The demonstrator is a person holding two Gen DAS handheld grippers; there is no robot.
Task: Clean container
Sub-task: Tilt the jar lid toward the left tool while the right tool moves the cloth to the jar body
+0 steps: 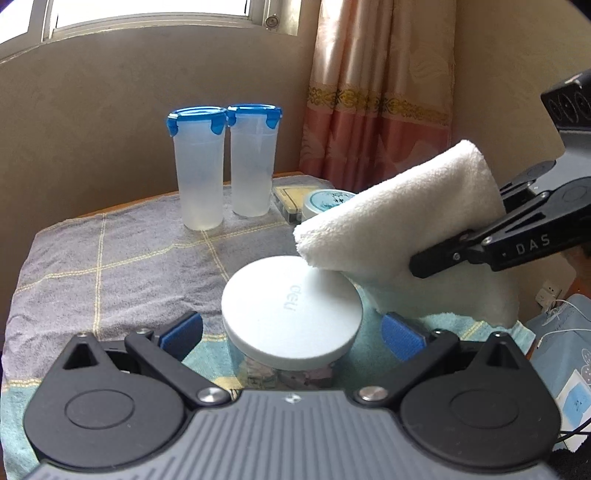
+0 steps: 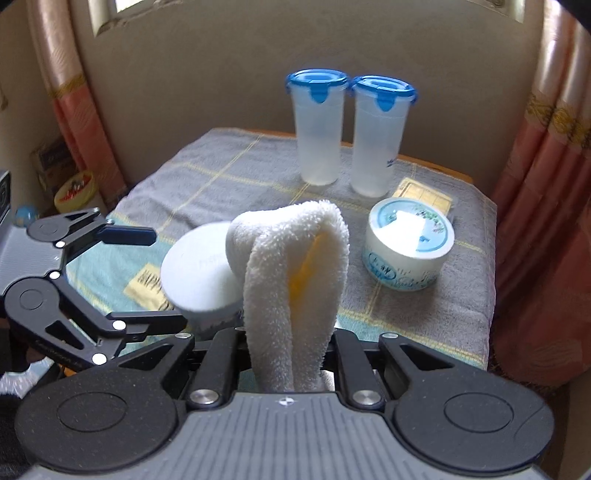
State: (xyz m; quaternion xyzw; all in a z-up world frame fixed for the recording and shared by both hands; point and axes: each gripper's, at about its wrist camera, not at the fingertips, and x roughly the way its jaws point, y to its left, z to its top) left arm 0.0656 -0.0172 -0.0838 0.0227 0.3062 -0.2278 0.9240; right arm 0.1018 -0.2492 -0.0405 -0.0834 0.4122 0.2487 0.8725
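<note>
We see soft daylight entering from the window [image 1: 147, 14] at 12 o'clock, blown out to white. Shadows on the table are faint. Glare whitens the tub lid [image 2: 410, 230]. The cloth [image 2: 291, 291] is slightly blurred. Fisheye bending and dark corners mark both views.

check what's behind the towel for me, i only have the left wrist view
Observer: A round tub with a pale blue lid, standing apart from the jar.
Operator: is the towel gripped properly
Observer: Yes, the right fingers are shut on its lower end, and it loops up and over.
Operator: anything inside the fold
Observer: A yellow patch shows there; I cannot tell what it is.
</note>
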